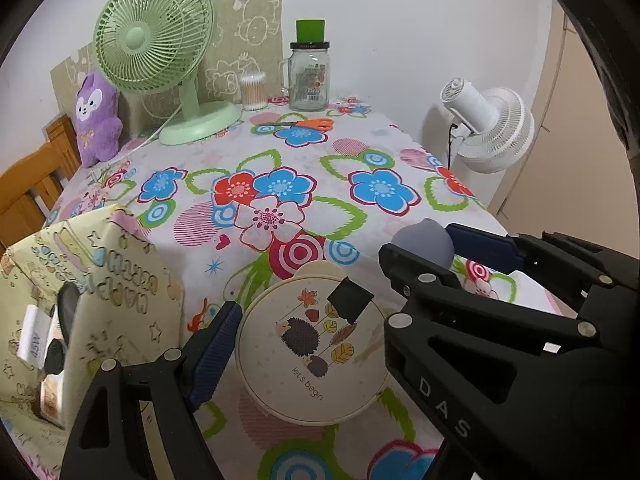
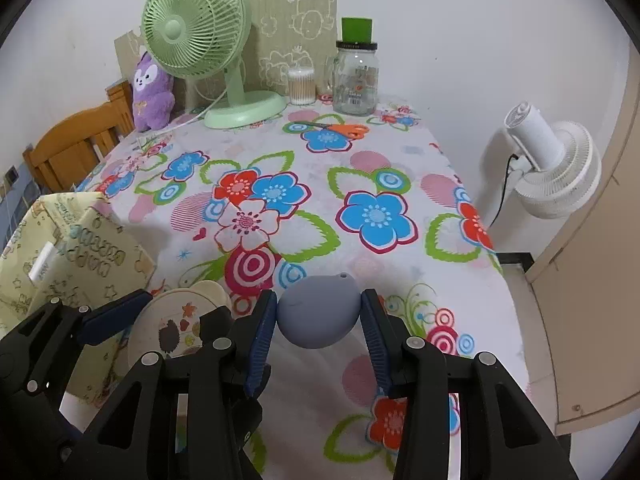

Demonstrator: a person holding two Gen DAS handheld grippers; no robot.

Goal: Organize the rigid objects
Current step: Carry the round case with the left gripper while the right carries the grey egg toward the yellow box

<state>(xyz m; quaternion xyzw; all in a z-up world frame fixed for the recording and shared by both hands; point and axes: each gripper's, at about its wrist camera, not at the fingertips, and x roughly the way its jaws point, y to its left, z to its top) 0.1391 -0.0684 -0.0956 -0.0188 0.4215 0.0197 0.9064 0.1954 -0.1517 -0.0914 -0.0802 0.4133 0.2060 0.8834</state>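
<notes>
flowered cloth covers the tabletop (image 2: 360,152). right tool (image 2: 319,318) is clamped on a grey rounded object (image 2: 316,312), lifted above the cloth. left tool (image 1: 312,344) grips a round cream tin (image 1: 312,356) with a hedgehog lid, just beside it. a patterned box (image 1: 100,280) stands left; green fan (image 2: 196,32), jar (image 2: 356,80) and scissors (image 2: 340,128) sit far back. only the left view shows inside the box.
</notes>
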